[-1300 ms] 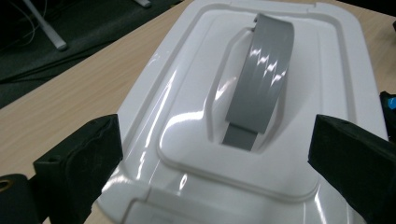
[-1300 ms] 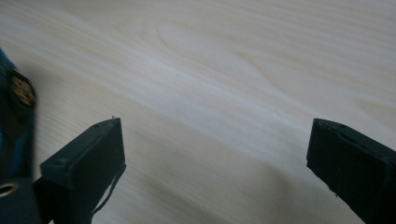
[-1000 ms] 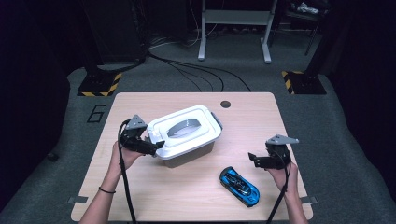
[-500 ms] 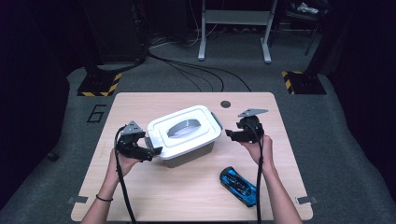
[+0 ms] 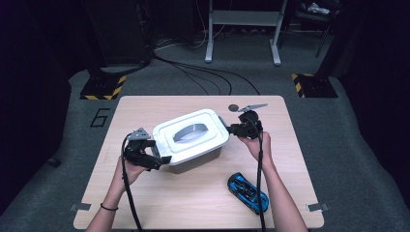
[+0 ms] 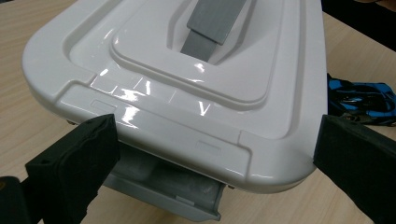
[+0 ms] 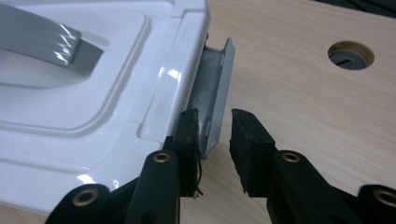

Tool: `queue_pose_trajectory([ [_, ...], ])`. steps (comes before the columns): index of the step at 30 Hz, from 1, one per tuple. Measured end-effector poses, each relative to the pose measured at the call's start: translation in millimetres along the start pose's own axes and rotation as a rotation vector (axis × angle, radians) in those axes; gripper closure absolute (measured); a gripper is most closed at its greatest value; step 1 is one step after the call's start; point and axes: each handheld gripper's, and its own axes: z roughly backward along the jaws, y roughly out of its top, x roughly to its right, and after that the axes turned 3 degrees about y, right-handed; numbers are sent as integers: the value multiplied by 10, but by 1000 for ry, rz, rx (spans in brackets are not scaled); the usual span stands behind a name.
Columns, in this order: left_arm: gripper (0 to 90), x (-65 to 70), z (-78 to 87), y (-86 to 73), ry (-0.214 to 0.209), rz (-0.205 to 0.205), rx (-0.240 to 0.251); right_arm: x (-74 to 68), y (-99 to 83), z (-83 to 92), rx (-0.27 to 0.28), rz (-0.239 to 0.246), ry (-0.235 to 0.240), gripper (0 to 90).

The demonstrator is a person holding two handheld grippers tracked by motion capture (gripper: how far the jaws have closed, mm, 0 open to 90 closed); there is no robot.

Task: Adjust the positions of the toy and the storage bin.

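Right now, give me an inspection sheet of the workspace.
Surface: wooden table, round grommet hole near the far edge.
Job's things: white lidded box, grey handle, grey side latch.
Clutter: blue toy car.
Grippers: left gripper open, jaws either side of the box end; right gripper jaws have just been closing around the latch, a gap remains on one side.
Cables: one trails from each gripper; more on the floor.
Surroundings: dark floor, striped stand bases.

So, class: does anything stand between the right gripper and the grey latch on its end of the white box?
Nothing visible does. The right gripper is at the grey latch, its jaws having just been closing, and the latch's lower edge sits between them.
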Motion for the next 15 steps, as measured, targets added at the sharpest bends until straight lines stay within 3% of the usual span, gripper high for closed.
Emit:
queue_pose_trajectory([
  [2,3,-7,-1,-3,0,0,4,1,-12,-40,-24,0,-10,750],
  [4,3,-18,-9,-1,-2,3,10,-4,-26,-52,-10,-9,-4,804],
  [13,3,-135,-93,86,2,8,3,-96,-74,25,-27,-18,-63,816],
  [15,10,-143,-145,119,49,-7,-11,-105,-89,57,-29,-14,-73,819],
])
